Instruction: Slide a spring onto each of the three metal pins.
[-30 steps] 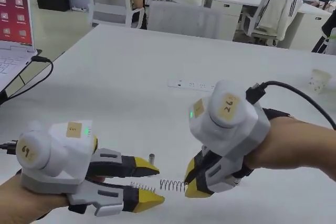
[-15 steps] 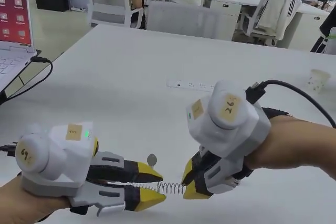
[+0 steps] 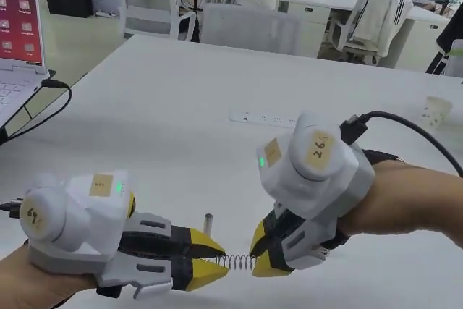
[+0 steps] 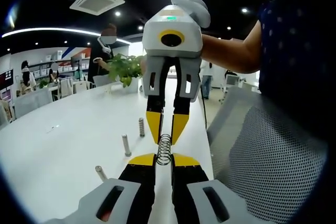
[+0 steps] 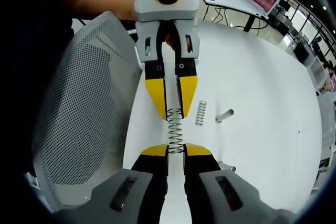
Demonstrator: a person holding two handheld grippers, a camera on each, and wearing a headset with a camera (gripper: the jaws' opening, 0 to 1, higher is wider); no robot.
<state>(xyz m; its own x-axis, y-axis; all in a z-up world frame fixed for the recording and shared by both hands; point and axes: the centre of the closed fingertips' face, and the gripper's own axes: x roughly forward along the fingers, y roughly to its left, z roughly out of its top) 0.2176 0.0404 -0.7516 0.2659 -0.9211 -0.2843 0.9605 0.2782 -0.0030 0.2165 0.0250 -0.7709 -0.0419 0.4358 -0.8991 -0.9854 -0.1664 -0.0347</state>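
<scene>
Spring gripped at both ends.
Left gripper and right gripper each pinch one end, jaws narrow.

From the head view I see a white table with a white power strip lying near its middle. A laptop sits at the left edge, with a black cable plugged into its side. A paper cup stands far right. A grey mesh chair sits against the table's edge. A potted plant shows farther off.
</scene>
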